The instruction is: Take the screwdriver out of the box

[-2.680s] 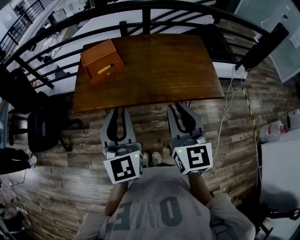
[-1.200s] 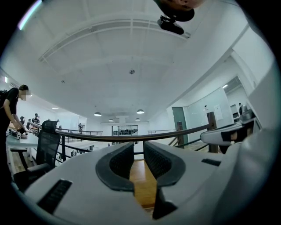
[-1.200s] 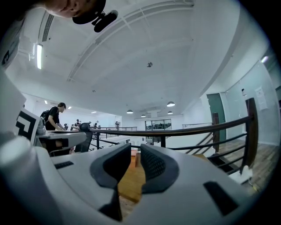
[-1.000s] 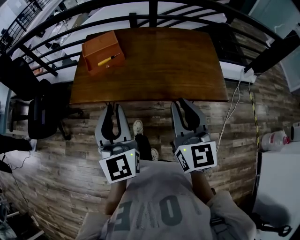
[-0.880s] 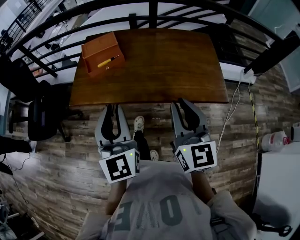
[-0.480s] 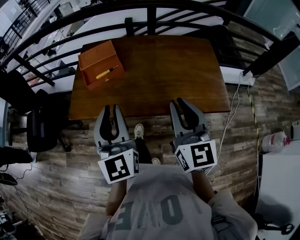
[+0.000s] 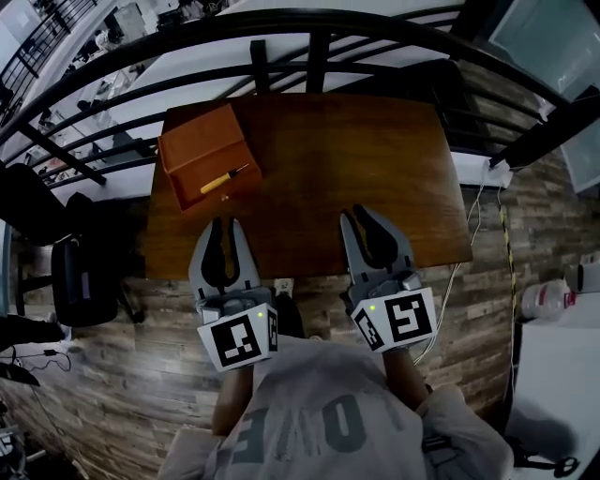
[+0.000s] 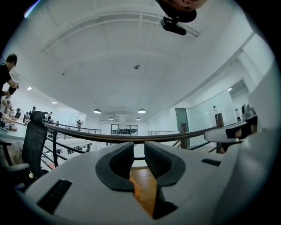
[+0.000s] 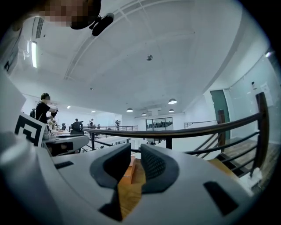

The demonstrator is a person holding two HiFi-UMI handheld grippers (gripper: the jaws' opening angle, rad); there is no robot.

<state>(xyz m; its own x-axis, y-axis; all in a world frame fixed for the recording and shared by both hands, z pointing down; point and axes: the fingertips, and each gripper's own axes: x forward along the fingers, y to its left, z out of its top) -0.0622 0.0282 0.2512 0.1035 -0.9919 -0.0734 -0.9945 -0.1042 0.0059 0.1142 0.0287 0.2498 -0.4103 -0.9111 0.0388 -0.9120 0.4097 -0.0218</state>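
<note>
An orange-brown open box (image 7: 200,150) stands on the far left corner of the wooden table (image 7: 375,150). The screwdriver (image 7: 223,178), with a yellow handle and dark shaft, lies slanted in it near its front. My left gripper (image 7: 227,225) is shut and empty, its tips over the table's near edge, just short of the box. My right gripper (image 7: 357,214) is shut and empty over the near edge further right. Between the right gripper's (image 9: 135,147) jaws a bit of the box (image 9: 127,169) shows. The left gripper view (image 8: 139,145) shows only tabletop (image 8: 142,189) between its jaws.
A black metal railing (image 7: 281,23) curves round behind the table. A black chair (image 7: 84,272) stands on the plank floor at the left. A white cable (image 7: 450,272) hangs off the table's right end towards the floor.
The person has stepped up to the table. Both grippers, earlier over the floor, now reach over the table's near edge; the box and screwdriver sit closer. Jaws are unchanged.
</note>
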